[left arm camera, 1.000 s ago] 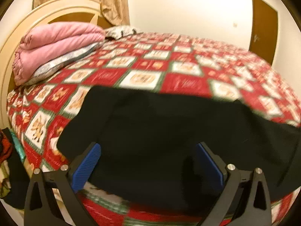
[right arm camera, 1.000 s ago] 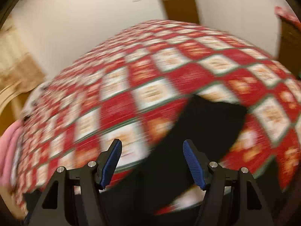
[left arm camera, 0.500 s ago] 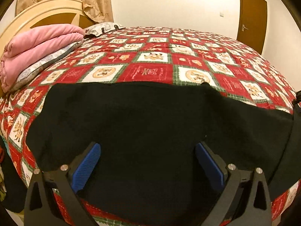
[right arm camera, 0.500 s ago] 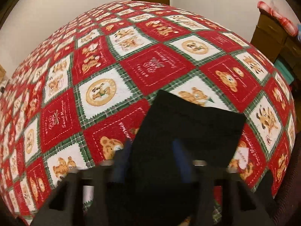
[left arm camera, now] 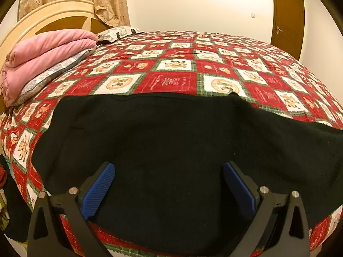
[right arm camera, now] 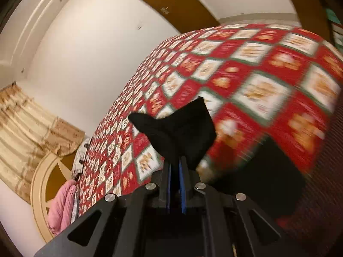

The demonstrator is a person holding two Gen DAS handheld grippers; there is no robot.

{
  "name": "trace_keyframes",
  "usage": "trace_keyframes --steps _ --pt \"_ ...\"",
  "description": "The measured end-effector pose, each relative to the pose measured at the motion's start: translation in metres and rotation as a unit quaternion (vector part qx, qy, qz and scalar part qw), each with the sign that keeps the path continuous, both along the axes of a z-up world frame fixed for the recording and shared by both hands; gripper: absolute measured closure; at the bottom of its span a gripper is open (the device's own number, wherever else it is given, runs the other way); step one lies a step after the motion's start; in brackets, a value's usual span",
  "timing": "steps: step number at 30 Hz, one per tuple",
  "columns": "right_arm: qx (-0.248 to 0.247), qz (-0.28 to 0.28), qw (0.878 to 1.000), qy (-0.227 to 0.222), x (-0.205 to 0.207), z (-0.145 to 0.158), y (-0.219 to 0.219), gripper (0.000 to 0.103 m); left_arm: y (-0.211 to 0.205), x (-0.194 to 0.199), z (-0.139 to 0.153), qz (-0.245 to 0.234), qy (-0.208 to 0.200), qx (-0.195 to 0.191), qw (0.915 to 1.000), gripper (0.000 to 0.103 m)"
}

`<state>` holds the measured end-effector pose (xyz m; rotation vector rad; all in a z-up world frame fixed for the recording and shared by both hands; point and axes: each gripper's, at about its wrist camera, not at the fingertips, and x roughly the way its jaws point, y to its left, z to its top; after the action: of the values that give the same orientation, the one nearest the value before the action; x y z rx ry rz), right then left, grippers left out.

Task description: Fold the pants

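Observation:
Black pants lie spread across the near edge of the red checked quilt. My left gripper hovers over their wide part, open, its blue pads well apart with only flat cloth beneath. In the right wrist view, my right gripper has its jaws closing tight on a leg end of the pants. That end sticks up past the fingertips in a bunched flap, lifted off the quilt. The view is tilted and blurred with motion.
A folded pink blanket rests on a pillow by the cream headboard at the left. A brown door is at the far right. Dark clothing hangs off the bed's left corner.
The right gripper went from open over the leg end to shut on it, then lifted it and rolled as it swung across. The left gripper shifted slightly at first, then held still, open.

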<state>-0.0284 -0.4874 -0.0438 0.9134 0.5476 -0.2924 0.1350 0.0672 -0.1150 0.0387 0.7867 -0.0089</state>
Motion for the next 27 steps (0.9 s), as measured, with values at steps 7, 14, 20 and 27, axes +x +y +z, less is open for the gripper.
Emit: trace_keyframes --steps 7,14,20,27 --pt "0.032 -0.034 0.996 0.074 -0.079 -0.056 -0.014 0.093 -0.005 0.001 0.001 0.005 -0.001 0.009 0.9999 0.0" --pt "-0.097 -0.094 0.984 0.115 -0.094 -0.007 -0.022 0.067 -0.011 -0.001 0.004 -0.001 -0.009 0.043 0.999 0.0" --pt "-0.209 0.005 0.966 0.155 -0.023 0.003 -0.022 0.047 -0.02 -0.005 0.013 -0.008 -0.001 0.049 0.9988 0.0" --pt "-0.163 0.057 0.96 0.22 0.019 -0.048 -0.047 0.055 -0.049 -0.027 0.026 -0.062 -0.035 0.07 0.995 0.0"
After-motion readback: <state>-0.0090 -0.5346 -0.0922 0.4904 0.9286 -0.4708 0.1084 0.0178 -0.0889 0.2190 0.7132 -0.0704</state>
